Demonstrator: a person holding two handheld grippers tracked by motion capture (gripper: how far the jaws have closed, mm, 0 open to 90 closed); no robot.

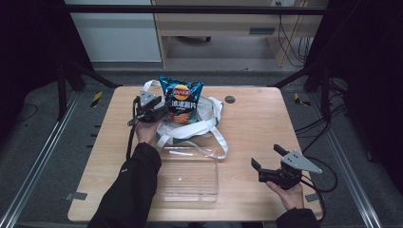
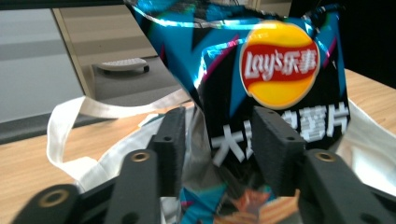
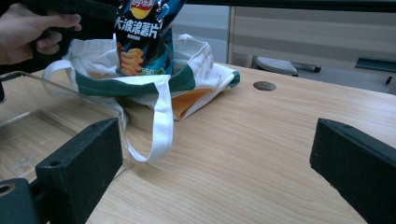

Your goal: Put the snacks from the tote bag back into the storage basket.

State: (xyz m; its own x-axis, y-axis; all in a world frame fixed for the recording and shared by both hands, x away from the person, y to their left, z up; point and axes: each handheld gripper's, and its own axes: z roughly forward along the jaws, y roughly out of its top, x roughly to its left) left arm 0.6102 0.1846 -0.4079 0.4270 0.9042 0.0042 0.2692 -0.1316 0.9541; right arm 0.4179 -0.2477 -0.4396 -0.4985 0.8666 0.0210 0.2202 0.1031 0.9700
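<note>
Right now my left hand-held gripper (image 2: pixel 217 140) has its jaws parted around the lower part of the Lay's chip bag (image 2: pixel 275 93); the pads stand off the foil on both sides, so nothing is clamped. From the high view, that left hand-held gripper (image 1: pixel 159 110) sits at the far left of the counter (image 1: pixel 256 118), right against the chip bag (image 1: pixel 181 100). The bag stands upright with its lower end down inside the white tote bag (image 1: pixel 206 116), which lies slumped on the counter with green trim along its mouth and its straps trailing toward me.

My right hand-held gripper (image 3: pixel 215 158) has its jaws spread wide with bare wood between them, gripping nothing. In the high view it rests at the near right corner (image 1: pixel 268 161), well apart from the tote. Its camera looks across at the tote bag (image 3: pixel 196 70) and the chip bag (image 3: pixel 140 37) rising out of it, with my left hand (image 3: pixel 28 30) beside them.

Near the middle, just this side of the tote, sits a clear plastic tray (image 1: pixel 190 178), one strap lying over its far edge.
</note>
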